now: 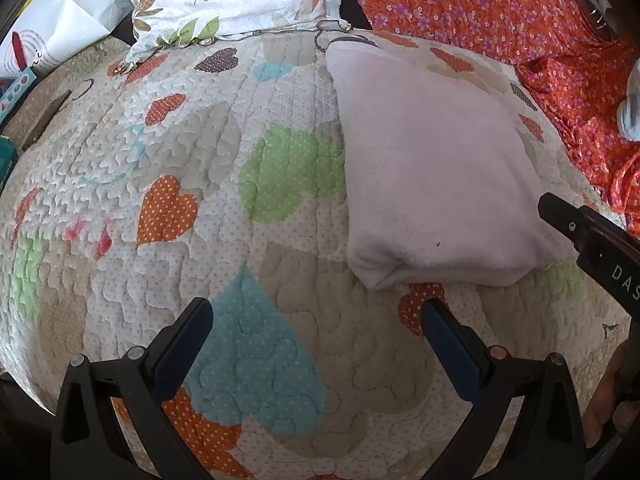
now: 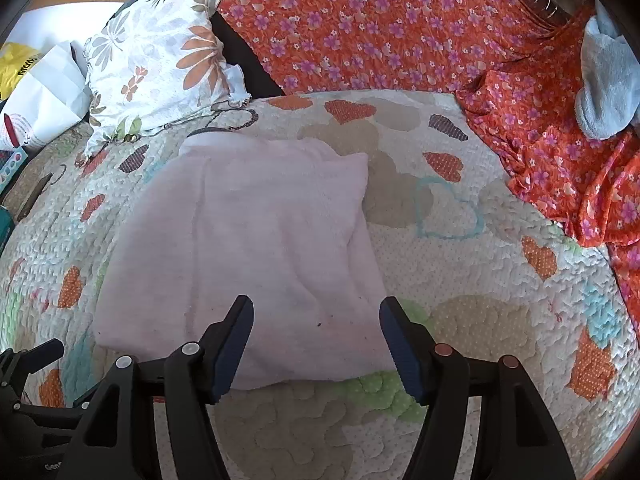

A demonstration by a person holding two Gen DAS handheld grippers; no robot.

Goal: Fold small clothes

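A pale pink fleece garment [image 1: 436, 160] lies folded into a rough rectangle on the heart-patterned quilt [image 1: 200, 160]. It also shows in the right wrist view [image 2: 256, 232]. My left gripper [image 1: 316, 320] is open and empty, hovering over the quilt just left of and in front of the garment's near corner. My right gripper [image 2: 316, 320] is open and empty, its jaws spread above the garment's near edge. One right finger [image 1: 560, 212] shows at the garment's right side in the left wrist view.
A floral pillow [image 2: 160, 64] lies at the back left beside a white bag [image 2: 44, 92]. An orange flowered cloth [image 2: 400, 24] covers the back and right, with a light blue fleece item [image 2: 608, 84] on it.
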